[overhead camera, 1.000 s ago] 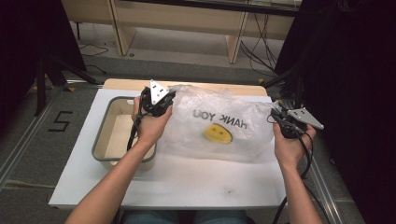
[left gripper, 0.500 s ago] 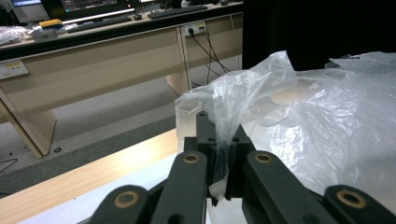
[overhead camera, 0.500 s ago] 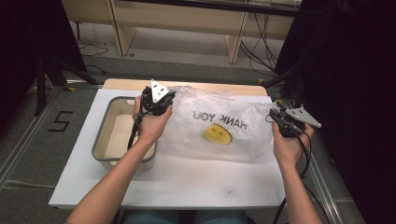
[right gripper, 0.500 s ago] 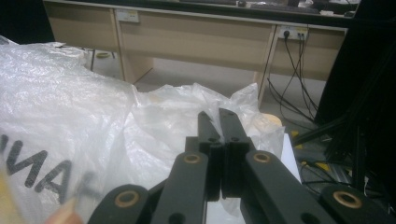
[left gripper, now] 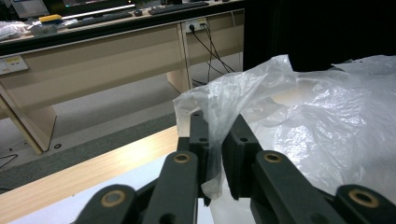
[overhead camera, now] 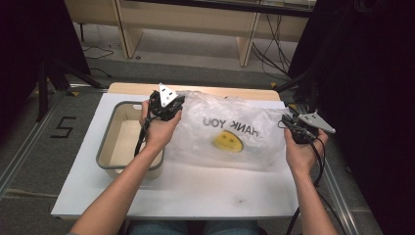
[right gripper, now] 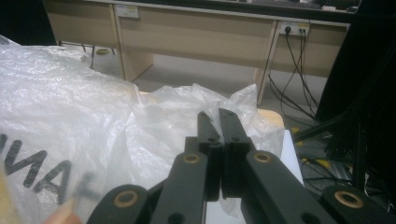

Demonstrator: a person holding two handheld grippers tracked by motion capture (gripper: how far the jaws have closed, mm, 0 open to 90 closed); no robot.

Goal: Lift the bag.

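Left gripper (left gripper: 215, 154) pinches a fold of the clear plastic bag (overhead camera: 230, 129) between nearly closed jaws; the film is visible in the narrow gap. Right gripper (right gripper: 219, 154) has its jaws pressed together at the bag's opposite edge; whether film is caught between them cannot be confirmed. The bag lies spread across the white table (overhead camera: 195, 188), printed with "THANK YOU" and a yellow smiley. Its contents are hard to make out. A grey-rimmed tray (overhead camera: 105, 152) sits beside the bag, partly covered by the left hand (overhead camera: 159, 132).
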